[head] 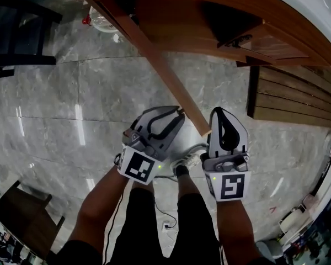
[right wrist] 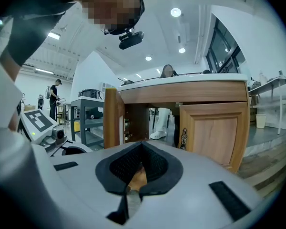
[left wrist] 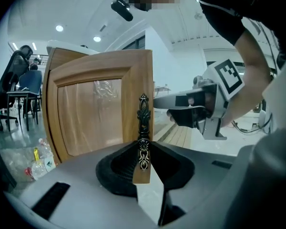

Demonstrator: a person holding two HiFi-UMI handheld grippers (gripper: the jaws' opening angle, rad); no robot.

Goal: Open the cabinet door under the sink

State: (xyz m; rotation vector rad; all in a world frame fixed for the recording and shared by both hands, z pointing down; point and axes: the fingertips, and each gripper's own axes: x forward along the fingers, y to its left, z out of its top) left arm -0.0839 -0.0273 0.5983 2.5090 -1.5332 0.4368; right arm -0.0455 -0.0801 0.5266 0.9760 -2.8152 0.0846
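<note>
The wooden cabinet door [head: 160, 65] stands swung out from the cabinet [head: 254, 15] towards me. In the left gripper view its panelled face [left wrist: 95, 113] fills the middle, with an ornate dark metal handle [left wrist: 143, 128] by its free edge. My left gripper [head: 176, 115] [left wrist: 143, 171] is shut on that handle. My right gripper [head: 225, 115] [left wrist: 181, 109] sits at the door's free end on the far side, with a sliver of the door's wood pinched low between its pads [right wrist: 136, 175]. Ahead of it are the open compartment [right wrist: 148, 123] and the second door [right wrist: 214, 132], closed.
A slatted wooden platform [head: 298, 93] lies right of the cabinet. Plastic bottles [left wrist: 38, 163] sit on the grey tiled floor left of the door. A dark table [head: 22, 220] stands at my lower left. A cable with a plug [head: 166, 225] trails between my feet.
</note>
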